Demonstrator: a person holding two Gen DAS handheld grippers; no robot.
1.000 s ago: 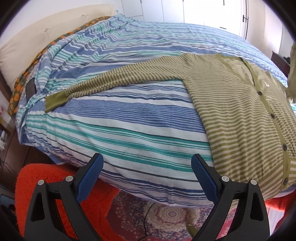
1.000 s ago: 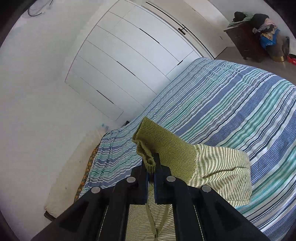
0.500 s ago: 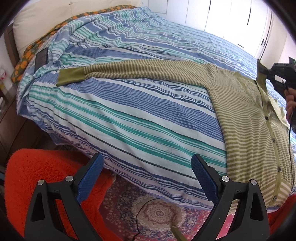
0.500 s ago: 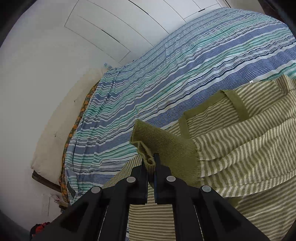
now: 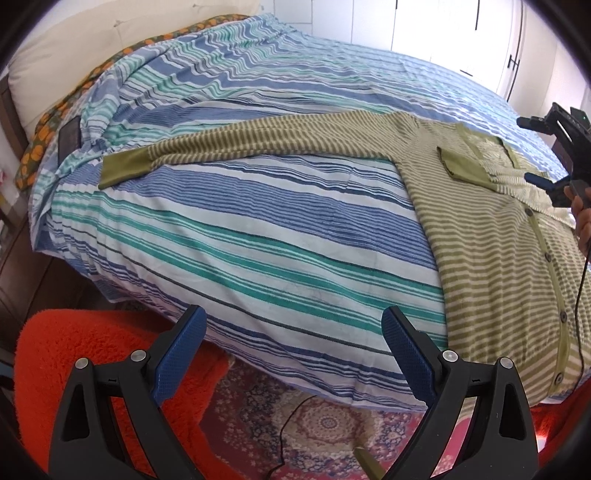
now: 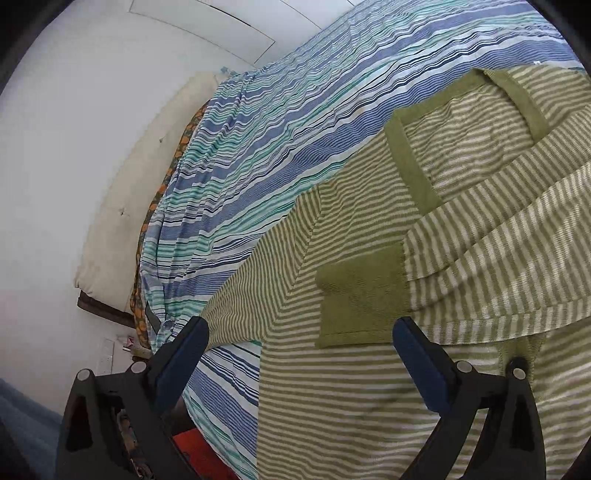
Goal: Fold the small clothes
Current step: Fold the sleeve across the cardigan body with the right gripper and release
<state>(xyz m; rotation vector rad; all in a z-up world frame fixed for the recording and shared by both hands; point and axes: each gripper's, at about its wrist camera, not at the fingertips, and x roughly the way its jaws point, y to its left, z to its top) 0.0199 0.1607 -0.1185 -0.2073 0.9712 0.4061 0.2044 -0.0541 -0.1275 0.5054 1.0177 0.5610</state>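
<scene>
A green and cream striped cardigan (image 5: 491,236) lies face up on the striped bed. Its left sleeve (image 5: 258,140) stretches out flat, ending in a plain green cuff (image 5: 123,170). The other sleeve is folded across the chest, its cuff (image 6: 360,295) lying flat; it also shows in the left wrist view (image 5: 463,166). My right gripper (image 6: 299,354) is open and empty just in front of that cuff, and shows in the left wrist view (image 5: 535,151). My left gripper (image 5: 293,347) is open and empty at the bed's near edge.
The bed has a blue, teal and white striped cover (image 5: 258,240). A cream headboard cushion (image 5: 74,55) and an orange patterned pillow (image 5: 40,147) are at the far left. An orange shaggy rug (image 5: 74,350) and patterned carpet (image 5: 325,428) lie below. White wardrobes (image 5: 461,29) stand behind.
My right gripper laid the folded sleeve's cuff on the cardigan's chest, opened and let it go. My left gripper's view swung left along the bed, still open.
</scene>
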